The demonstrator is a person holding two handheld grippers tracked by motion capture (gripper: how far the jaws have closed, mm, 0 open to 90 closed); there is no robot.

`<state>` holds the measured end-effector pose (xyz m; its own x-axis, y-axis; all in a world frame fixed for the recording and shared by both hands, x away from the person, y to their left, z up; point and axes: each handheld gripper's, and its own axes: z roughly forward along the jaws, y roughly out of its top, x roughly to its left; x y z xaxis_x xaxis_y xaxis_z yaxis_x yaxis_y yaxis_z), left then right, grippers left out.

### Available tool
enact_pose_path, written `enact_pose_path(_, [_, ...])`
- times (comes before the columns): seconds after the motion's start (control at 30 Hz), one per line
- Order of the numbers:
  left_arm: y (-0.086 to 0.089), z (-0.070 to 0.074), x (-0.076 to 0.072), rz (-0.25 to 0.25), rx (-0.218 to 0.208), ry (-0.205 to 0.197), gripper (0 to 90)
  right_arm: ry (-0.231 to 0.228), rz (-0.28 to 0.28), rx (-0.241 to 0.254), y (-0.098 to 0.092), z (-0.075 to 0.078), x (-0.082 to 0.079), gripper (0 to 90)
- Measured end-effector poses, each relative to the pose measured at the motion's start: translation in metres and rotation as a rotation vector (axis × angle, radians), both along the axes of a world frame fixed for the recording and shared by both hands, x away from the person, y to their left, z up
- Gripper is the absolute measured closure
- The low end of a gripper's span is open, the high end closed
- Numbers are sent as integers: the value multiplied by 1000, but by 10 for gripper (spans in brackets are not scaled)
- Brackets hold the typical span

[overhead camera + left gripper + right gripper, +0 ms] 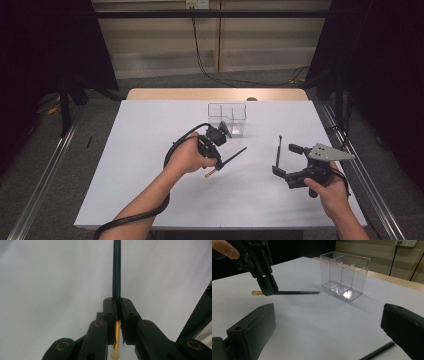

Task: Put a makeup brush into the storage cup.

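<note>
clear glossy plastic holder (344, 275), matt white table (317, 322)

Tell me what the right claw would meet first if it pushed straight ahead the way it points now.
Probably the clear plastic divided container: in the right gripper view it stands ahead, between the open right claw jaws, with bare white table before it. The dark pencil in the left claw sits left of that line, though depth is unclear.
</note>
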<state>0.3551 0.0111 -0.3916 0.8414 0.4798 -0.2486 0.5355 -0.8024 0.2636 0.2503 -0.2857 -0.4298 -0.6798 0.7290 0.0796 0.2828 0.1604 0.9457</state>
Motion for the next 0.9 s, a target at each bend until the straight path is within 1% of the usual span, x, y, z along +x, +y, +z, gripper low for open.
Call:
enact_pose_path(0.13, [0, 0, 1, -3, -4, 1, 838, -8, 17, 7, 11, 2, 8, 0])
enact_pose_path(0.27, [-1, 0, 1, -8, -8, 5, 837, -1, 34, 12, 22, 3, 17, 0])
enact_pose_path(0.43, [-3, 0, 1, -13, -13, 8, 838, 7, 57, -3, 35, 4, 28, 0])
enact_pose_path(0.5, [-3, 0, 2, -18, -10, 13, 837, 14, 69, 4, 39, 5, 32, 0])
enact_pose_path(0.63, [-3, 0, 2, -16, -13, 13, 838, 16, 100, -35, 47, 7, 38, 0])
enact_pose_path(0.7, [-2, 0, 3, -20, -13, 16, 837, 29, 123, -50, 50, 7, 41, 0])
enact_pose_path(0.77, [-2, 0, 3, -20, -12, 18, 837, 54, 144, -68, 52, 8, 45, 0])
enact_pose_path(0.83, [-1, -1, 4, -22, -6, 17, 837, 59, 156, -71, 53, 10, 47, 0])
enact_pose_path(0.9, [-2, 0, 5, -29, -1, 17, 837, 79, 157, -105, 55, 12, 49, 0])
